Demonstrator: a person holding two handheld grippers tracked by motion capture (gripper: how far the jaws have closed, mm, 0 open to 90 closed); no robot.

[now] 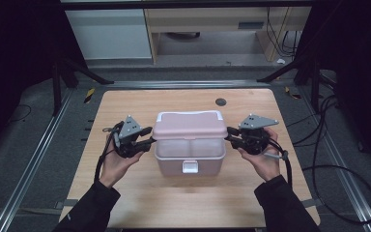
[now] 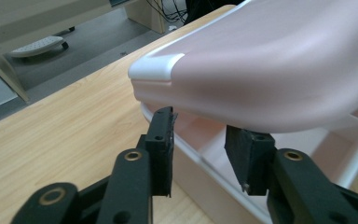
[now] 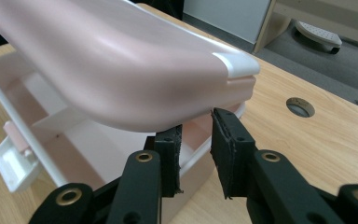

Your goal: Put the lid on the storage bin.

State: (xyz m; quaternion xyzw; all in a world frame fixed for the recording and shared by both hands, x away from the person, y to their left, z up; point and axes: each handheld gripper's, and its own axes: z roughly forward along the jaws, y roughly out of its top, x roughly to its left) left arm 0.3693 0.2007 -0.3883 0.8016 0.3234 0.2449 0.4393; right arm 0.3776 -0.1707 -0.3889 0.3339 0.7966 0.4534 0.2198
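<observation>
A pink box stands mid-table, its lid [image 1: 188,124] tilted up at the front over the paler base [image 1: 188,153] with a white latch [image 1: 190,167]. My left gripper [image 1: 150,135] is at the box's left end, my right gripper [image 1: 229,134] at its right end. In the left gripper view the left gripper [image 2: 200,144] sits under the lid [image 2: 270,60], its jaws apart astride the base rim [image 2: 193,154]. In the right gripper view the right gripper [image 3: 196,140] likewise straddles the base wall [image 3: 193,156] below the lid [image 3: 121,70], and a gap shows beside the pads.
The wooden table [image 1: 125,193] has a round cable hole [image 1: 221,102] behind the box. Metal frame rails run along both sides. Cables [image 1: 328,145] lie on the floor at the right. Cabinets and a desk stand beyond the far edge.
</observation>
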